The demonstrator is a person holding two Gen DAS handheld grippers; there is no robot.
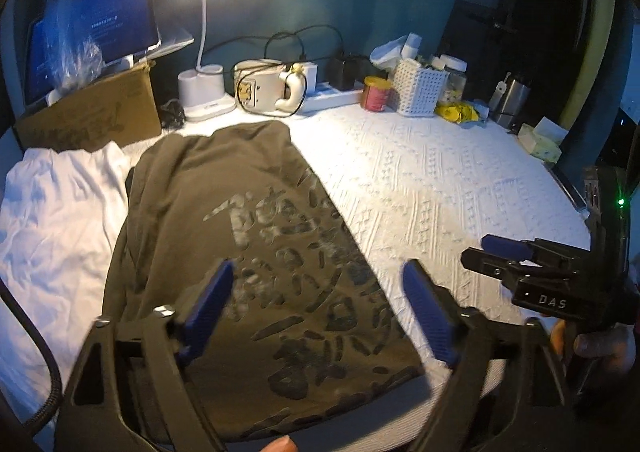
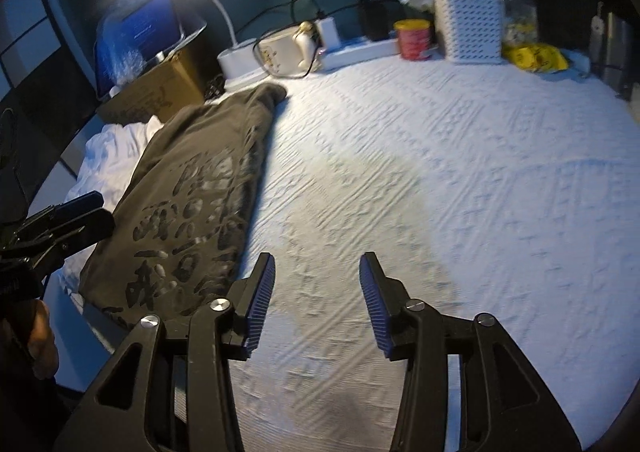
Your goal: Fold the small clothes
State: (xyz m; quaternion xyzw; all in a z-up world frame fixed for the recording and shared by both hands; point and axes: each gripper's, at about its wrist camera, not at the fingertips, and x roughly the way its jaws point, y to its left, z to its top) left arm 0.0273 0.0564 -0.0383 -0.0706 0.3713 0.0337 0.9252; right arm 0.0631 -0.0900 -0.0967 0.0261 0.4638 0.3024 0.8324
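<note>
- My left tongs (image 1: 318, 306), black frames with ribbed blue pads, gape wide and grip nothing, poised over the olive-brown cotton T-shirt (image 1: 224, 236).
- That shirt lies folded into a long soft rectangle, its cracked grey and black printed characters facing up, at 9 o'clock on the white knobbly-woven counter (image 2: 420, 180).
- A crumpled white cloth (image 1: 60, 220) lies under its left edge.
- My right tongs (image 2: 318, 298) stand moderately parted and bare over the weave, the shirt at their 10 o'clock.
- At 12 o'clock sit a perforated white plastic basket (image 2: 468, 28) and a round red tin (image 2: 414, 38).
</note>
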